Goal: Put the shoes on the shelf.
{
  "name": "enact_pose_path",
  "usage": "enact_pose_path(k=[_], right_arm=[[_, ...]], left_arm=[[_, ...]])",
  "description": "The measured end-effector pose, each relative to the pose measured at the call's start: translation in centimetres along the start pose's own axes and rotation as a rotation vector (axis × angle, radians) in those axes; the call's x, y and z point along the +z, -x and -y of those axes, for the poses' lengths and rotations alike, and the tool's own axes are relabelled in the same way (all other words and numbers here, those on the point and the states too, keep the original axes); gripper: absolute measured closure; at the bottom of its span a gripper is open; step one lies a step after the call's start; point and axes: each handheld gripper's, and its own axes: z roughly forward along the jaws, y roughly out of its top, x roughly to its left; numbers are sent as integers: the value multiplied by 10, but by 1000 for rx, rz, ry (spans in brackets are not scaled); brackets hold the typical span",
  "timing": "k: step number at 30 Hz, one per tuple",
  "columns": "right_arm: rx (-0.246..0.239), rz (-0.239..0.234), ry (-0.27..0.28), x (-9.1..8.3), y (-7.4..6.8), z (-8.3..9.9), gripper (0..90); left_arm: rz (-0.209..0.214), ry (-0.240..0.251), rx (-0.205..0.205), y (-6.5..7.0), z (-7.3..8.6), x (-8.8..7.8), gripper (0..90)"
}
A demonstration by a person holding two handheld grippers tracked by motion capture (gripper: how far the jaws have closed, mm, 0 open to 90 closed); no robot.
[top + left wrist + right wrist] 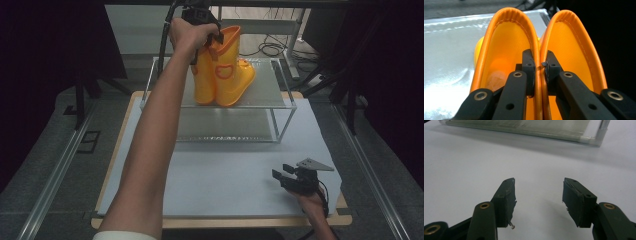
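- Resting low near the table's [210, 185] front right corner, the right gripper [281, 173] lies in its hand, jaws spread and empty.
- Two orange boots [225, 70] stand side by side on the top shelf of a clear two-tier rack [280, 107] at the table's far edge.
- Stretched far forward, the left gripper [540, 67] pinches both boots' adjoining rims together.

Your orange boots [224, 70] with darker orange trim, black gripper [540, 72] on them, clear shelf [280, 102], white surface [225, 175].
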Motion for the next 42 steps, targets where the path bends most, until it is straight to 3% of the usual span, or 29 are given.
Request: enact_pose_path(k=[4,10,13,14,18,21,26,28,30,33,38,42], right_arm=[[-3,0,3,0,1,1,435],[-10,-2,1,0,0,1,434],[-12,-2,1,0,0,1,433],[-11,-1,0,0,0,1,434],[-8,0,-4,0,-1,2,433],[-12,0,-3,0,-2,2,433],[-15,0,-6,0,-2,2,433],[-16,0,-7,1,-2,2,433],[-15,2,-7,0,-2,2,433],[-11,6,-5,-1,-2,2,433],[-8,12,2,-3,-1,1,433],[-7,16,7,-4,0,1,433]], left_arm=[[-74,12,-21,-7,-3,14,822],[-110,4,-34,-15,-3,26,819],[-85,21,-46,-17,-3,23,775],[-82,44,-37,-16,-4,20,750],[-55,45,-21,-15,-3,13,641],[-30,57,-7,-15,0,8,609],[38,80,31,-20,7,-13,583],[63,99,55,-23,11,-28,581],[73,103,74,-25,15,-38,581],[89,99,109,-28,24,-51,642],[111,88,149,-35,42,-63,828],[120,76,189,-37,56,-72,891]])
